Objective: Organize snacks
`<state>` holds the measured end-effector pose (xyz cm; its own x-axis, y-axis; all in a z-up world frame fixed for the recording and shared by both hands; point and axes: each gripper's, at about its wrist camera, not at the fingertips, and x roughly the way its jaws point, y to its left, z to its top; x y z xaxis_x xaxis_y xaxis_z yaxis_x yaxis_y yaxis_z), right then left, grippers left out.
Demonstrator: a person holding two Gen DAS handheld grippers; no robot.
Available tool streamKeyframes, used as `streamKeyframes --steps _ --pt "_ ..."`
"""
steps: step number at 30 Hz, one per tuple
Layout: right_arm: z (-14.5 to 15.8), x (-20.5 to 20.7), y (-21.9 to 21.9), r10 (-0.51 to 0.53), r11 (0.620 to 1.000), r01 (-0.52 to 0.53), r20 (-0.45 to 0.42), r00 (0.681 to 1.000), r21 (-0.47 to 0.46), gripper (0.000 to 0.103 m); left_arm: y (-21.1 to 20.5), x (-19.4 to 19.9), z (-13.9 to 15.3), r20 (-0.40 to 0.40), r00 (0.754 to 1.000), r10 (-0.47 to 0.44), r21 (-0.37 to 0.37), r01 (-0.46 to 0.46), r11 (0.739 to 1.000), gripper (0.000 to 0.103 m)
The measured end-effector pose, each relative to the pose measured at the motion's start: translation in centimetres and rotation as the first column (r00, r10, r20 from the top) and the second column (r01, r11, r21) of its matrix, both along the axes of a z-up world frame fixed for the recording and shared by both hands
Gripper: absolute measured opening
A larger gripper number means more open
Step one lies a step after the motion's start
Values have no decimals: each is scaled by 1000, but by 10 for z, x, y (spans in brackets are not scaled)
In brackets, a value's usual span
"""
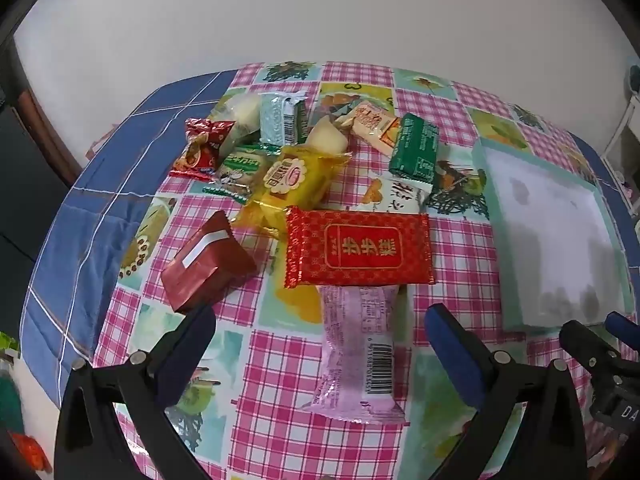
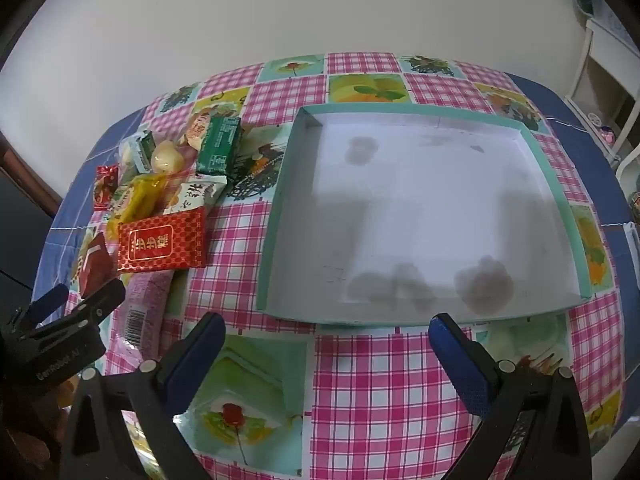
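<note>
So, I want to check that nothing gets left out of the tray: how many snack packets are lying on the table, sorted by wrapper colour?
Red packets: 3
Green packets: 2
Yellow packet: 1
Pink packet: 1
Pale or clear packets: 5
Total: 12

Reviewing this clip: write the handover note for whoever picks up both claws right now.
Left claw: open, empty, above the pink wrapped bar.
Right claw: open, empty, at the near rim of the teal tray.
Snacks: all piled on the checked cloth left of the tray; red packet and brown box nearest.
Done: nothing in the tray yet.
Left: move every snack into it.
</note>
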<state>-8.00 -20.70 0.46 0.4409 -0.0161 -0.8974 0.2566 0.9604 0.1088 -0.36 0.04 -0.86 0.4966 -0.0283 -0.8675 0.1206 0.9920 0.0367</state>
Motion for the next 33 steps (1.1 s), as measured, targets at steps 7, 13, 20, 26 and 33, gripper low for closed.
streamKeyframes --steps 7,13,20,26,33 --pt "0 0 0 3 1000 -3 1 1000 -3 103 10 1 -1 -7 999 34 -26 -34 999 103" --pt "0 0 1 4 1000 -4 2 1000 -4 103 17 2 -2 -10 998 65 -34 -66 997 103" --pt "0 0 1 4 1000 -4 2 1000 -6 103 17 2 -2 -2 998 62 -58 -62 996 103" --pt "0 0 1 5 1000 -5 1 1000 -5 103 21 2 0 10 998 66 -74 -66 995 103" --pt "0 0 2 8 1000 -8 -1 1000 -9 103 22 1 1 16 997 71 -72 -70 995 103"
